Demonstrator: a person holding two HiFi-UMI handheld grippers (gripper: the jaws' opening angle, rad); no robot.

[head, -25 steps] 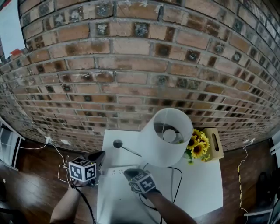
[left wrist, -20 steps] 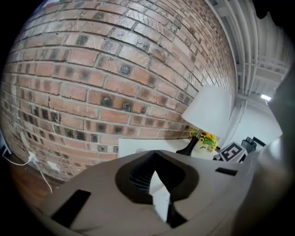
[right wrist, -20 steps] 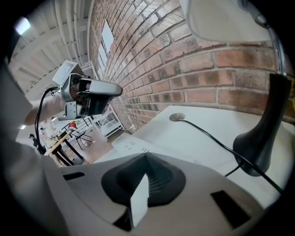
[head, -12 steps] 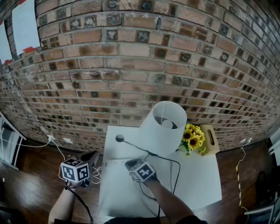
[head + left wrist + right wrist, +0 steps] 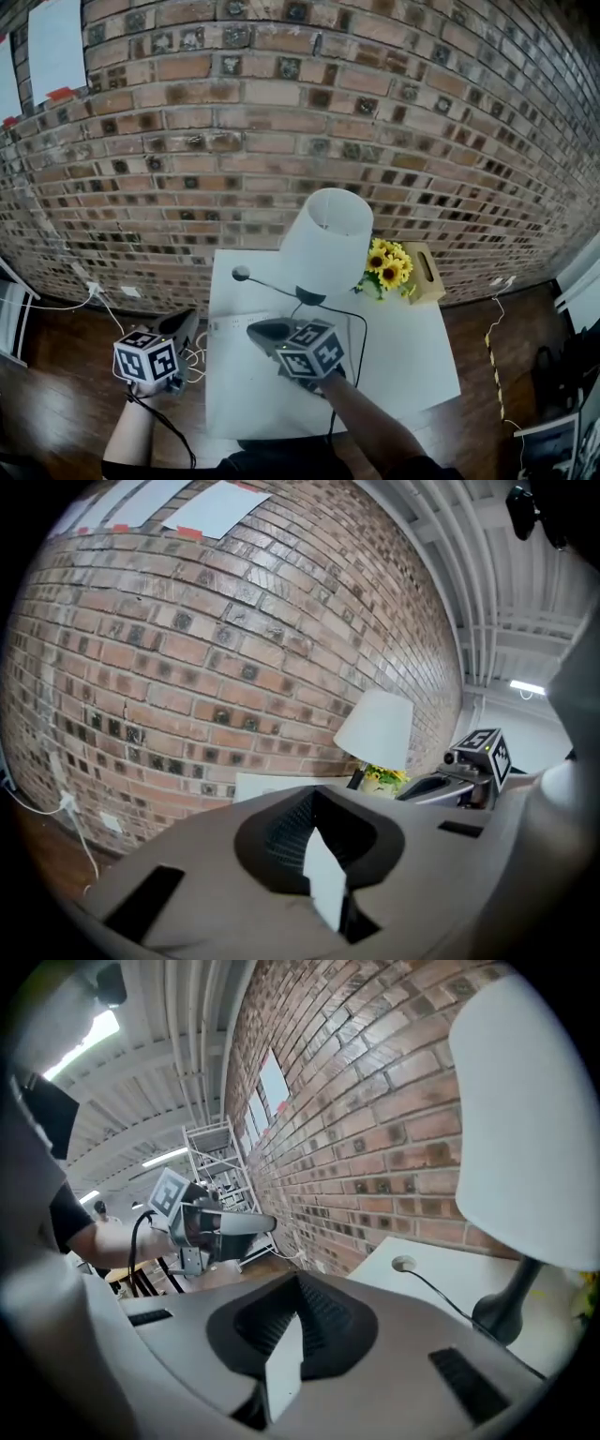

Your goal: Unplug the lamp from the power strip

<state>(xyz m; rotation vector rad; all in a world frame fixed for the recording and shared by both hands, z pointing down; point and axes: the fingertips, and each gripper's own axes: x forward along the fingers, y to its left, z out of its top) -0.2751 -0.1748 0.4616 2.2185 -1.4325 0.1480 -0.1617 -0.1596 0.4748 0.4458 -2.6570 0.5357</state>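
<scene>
The left tool (image 5: 179,324), beside the worktop (image 5: 412,370), and the right tool (image 5: 266,330), over it near the lamp (image 5: 326,242), are both closed and empty.

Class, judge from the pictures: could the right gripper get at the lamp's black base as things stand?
Probably yes. The right gripper, shut and empty, hangs over the white table close to the lamp base. Nothing stands between them; only a thin black cord lies nearby, though the shade overhangs.

One lamp (image 5: 328,239), one table (image 5: 412,366), one sunflower bunch (image 5: 386,270), one box (image 5: 427,275).
</scene>
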